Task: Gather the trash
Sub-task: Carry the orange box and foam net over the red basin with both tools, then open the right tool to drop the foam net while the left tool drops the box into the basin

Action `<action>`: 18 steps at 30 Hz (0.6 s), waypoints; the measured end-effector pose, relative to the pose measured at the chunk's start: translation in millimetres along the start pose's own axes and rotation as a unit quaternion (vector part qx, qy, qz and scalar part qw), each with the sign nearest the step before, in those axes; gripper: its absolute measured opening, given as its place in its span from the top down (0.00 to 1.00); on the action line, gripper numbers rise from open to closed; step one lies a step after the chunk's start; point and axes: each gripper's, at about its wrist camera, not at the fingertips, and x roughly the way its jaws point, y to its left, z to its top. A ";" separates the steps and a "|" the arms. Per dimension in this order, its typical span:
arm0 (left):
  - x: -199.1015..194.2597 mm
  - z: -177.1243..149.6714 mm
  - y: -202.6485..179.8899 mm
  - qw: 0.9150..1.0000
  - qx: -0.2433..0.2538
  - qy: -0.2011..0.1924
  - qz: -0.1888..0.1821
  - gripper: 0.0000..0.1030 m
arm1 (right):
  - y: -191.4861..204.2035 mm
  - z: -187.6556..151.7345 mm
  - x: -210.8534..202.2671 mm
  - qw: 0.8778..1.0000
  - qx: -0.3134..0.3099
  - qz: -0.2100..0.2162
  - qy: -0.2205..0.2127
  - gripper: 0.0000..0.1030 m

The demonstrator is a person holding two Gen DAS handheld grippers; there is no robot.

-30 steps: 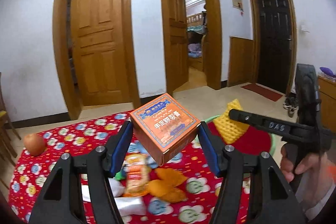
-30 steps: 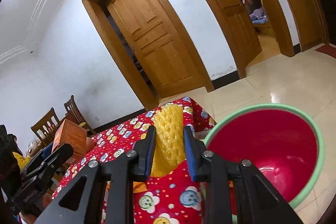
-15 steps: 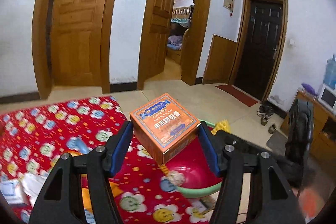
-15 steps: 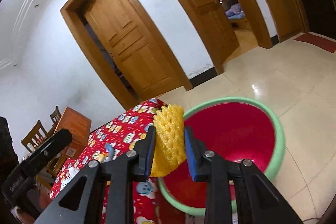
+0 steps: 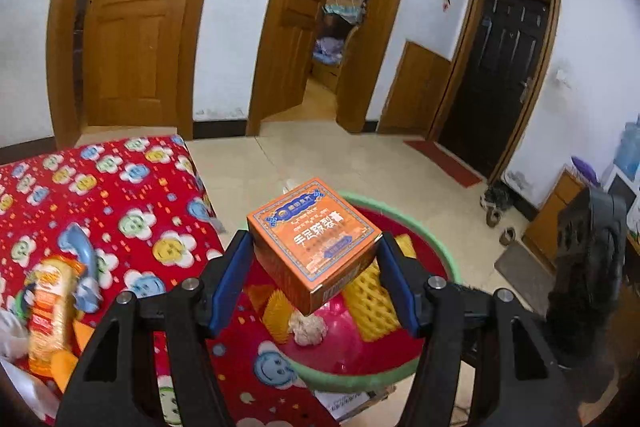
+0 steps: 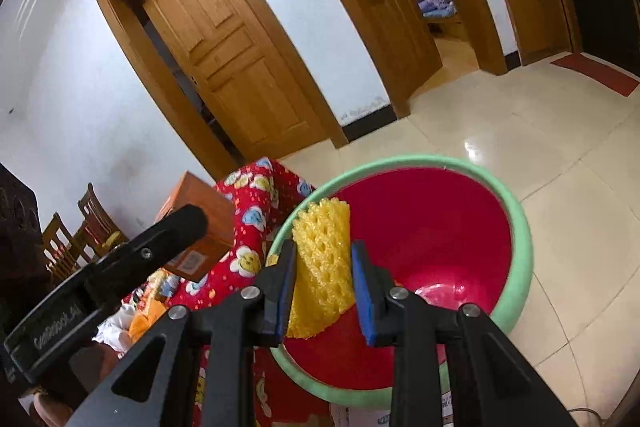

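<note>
Orange box [image 5: 314, 241] clamped between blue pads of left gripper [image 5: 316, 277], tilted, raised over near rim of red basin with green rim [image 5: 448, 255]. Yellow foam net [image 6: 323, 267] pinched in nearly closed jaws of right gripper [image 6: 324, 291], hanging just inside basin's [image 6: 520, 251] near-left rim. Inside basin: a crumpled whitish wad [image 5: 307, 329], some orange scraps [image 5: 276, 315]. Basin on tiled floor, against right edge of table under red flowered cloth [image 5: 120, 211]. Near cloth's front-left corner: snack wrapper [image 5: 50, 301], blurred blue item [image 5: 82, 267], more orange bits [image 5: 60, 367].
</note>
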 end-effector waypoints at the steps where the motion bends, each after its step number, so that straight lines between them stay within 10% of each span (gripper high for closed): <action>1: 1.8 -1.2 -0.8 1.000 -0.001 0.007 -0.003 0.38 | 0.5 -1.6 2.5 1.000 -0.003 -0.001 0.004 0.70; 18: -0.9 -5.5 -5.4 1.000 0.006 0.002 -0.007 0.38 | 3.7 -14.7 10.3 0.999 -0.011 -0.010 0.034 0.70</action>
